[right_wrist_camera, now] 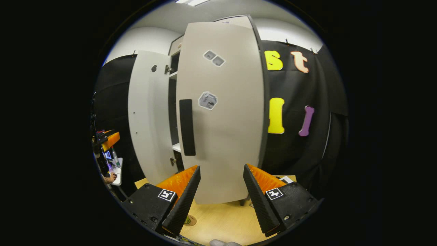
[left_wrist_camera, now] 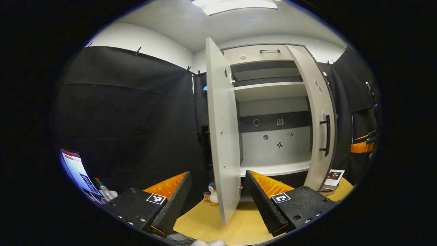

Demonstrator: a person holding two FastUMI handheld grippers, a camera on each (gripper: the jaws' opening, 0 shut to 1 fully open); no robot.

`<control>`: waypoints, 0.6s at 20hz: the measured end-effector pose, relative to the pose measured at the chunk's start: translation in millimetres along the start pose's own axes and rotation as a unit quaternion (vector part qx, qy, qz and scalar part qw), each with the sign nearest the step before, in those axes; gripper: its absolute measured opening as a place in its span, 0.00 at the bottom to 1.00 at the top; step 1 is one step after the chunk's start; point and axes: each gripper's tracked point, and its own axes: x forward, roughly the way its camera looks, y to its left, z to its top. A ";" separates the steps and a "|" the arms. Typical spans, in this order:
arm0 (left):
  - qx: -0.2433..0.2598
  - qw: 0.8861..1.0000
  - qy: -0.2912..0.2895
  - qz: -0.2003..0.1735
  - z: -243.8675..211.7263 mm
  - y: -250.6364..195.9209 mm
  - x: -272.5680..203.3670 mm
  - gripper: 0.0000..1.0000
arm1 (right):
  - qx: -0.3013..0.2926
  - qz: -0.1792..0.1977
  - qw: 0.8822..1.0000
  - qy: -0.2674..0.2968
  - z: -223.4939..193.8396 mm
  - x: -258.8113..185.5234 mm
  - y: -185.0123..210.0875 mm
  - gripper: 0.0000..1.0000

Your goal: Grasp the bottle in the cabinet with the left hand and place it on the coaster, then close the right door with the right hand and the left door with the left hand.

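Note:
The cabinet stands with both doors swung open. In the left gripper view its left door is edge-on, just beyond my open left gripper. The right door shows its black handle. The shelves that I see carry nothing; small stickers mark the back wall. In the right gripper view my right gripper is open, facing the outer face of the right door, close to it, apart from its handle. A round coaster lies on the wooden table, partly behind one finger.
A penguin toy stands by the foot of the left door. A photo card sits near the right door. At the far left are a screen and a small red-capped bottle. The other gripper and a hand appear at the left edge.

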 end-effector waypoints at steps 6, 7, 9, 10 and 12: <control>0.005 1.000 -0.024 -0.005 12.1 68.9 69.7 0.96 | -0.002 -0.057 0.998 0.007 -3.8 -23.8 16.2 0.78; 0.008 1.000 -0.024 -0.006 11.3 79.5 82.5 0.95 | 0.001 -0.060 0.998 0.011 -6.9 -27.4 22.8 0.78; 0.001 1.000 -0.028 -0.009 9.7 96.2 104.6 0.96 | 0.021 -0.058 0.998 0.021 -15.0 -33.5 39.1 0.78; -0.008 0.999 -0.026 -0.018 7.3 99.6 115.4 0.96 | 0.030 -0.060 0.997 0.024 -17.3 -37.7 45.2 0.78; -0.019 0.999 -0.018 -0.029 -0.4 102.9 135.7 0.96 | 0.035 -0.072 0.996 0.026 -18.0 -46.3 51.0 0.79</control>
